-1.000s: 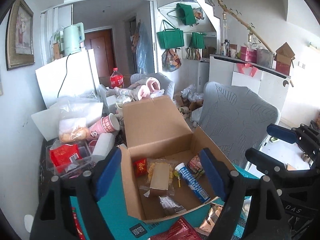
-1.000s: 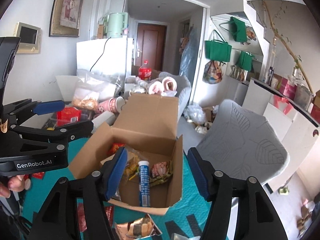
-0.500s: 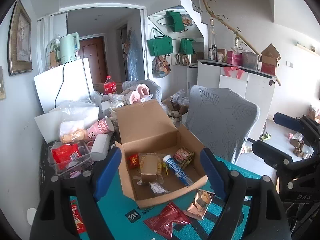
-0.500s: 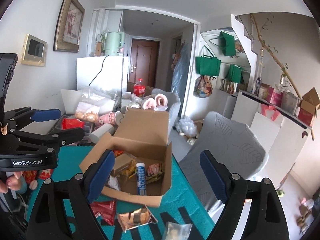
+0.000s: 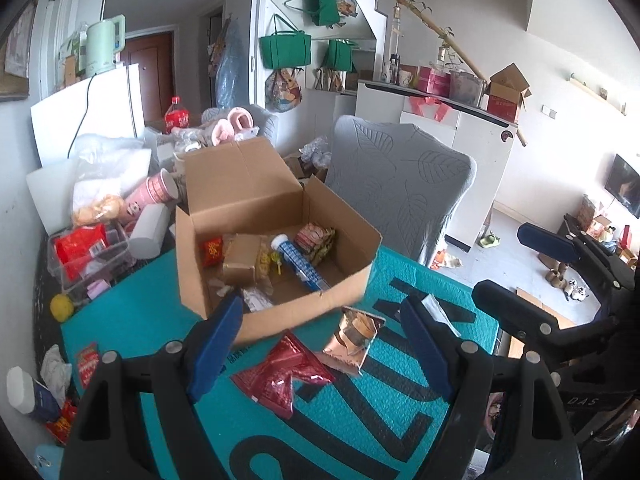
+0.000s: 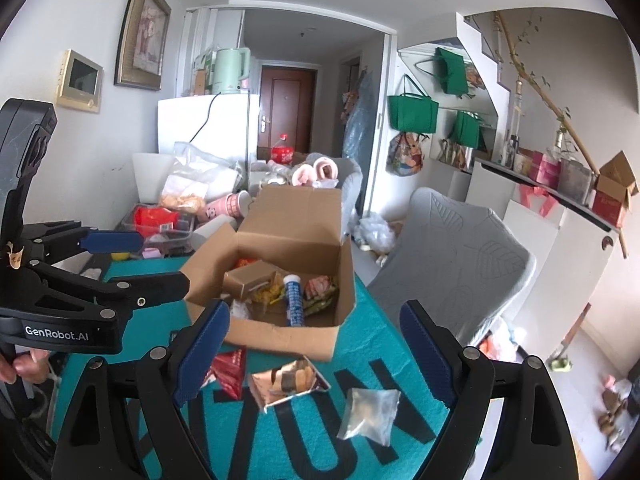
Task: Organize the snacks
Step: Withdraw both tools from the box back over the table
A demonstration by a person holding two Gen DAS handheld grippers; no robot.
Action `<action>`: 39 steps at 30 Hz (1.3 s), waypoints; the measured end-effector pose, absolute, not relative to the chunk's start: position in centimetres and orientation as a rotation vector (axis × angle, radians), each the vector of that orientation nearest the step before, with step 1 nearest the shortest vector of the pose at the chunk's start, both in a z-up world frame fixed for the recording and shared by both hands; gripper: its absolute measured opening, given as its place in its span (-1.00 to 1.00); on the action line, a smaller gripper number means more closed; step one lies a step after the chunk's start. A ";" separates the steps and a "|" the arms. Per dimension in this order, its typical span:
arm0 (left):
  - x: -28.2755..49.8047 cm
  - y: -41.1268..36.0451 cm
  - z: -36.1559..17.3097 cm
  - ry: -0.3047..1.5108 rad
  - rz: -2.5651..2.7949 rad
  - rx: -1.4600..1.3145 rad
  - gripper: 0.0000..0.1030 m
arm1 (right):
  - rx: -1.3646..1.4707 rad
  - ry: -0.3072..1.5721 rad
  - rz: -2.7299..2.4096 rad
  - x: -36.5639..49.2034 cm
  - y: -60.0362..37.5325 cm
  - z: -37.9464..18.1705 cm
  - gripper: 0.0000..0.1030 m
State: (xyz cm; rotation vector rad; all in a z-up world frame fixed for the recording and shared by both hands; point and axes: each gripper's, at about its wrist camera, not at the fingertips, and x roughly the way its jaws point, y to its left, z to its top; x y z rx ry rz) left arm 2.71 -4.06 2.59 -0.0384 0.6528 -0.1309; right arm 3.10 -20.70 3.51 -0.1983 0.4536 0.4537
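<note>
From the left wrist, the left gripper (image 5: 320,344) hangs spread and empty over a red packet (image 5: 282,380) lying on the teal mat (image 5: 132,328) before the box (image 5: 280,320): light, crinkly, slippery, best pinched at an edge. From the right wrist, the right gripper (image 6: 316,354) has just been opening, nothing between its fingers, above a foil packet (image 6: 286,382).

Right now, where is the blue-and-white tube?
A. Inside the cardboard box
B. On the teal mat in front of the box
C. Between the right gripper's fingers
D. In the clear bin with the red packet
A: the tube lies on the floor of the open box among other snacks, while both grippers hang empty short of the box.
</note>
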 end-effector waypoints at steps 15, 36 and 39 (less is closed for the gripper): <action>4.6 -2.4 -8.1 0.874 -0.157 -0.099 0.58 | -0.099 0.700 0.484 3.1 -20.5 -7.8 0.71; 12.8 0.0 -14.4 1.069 -0.212 -0.115 0.58 | -0.104 0.780 0.518 5.7 -19.6 -11.5 0.71; 12.3 0.1 -14.6 1.086 -0.228 -0.136 0.58 | -0.098 0.785 0.518 5.9 -20.1 -11.7 0.71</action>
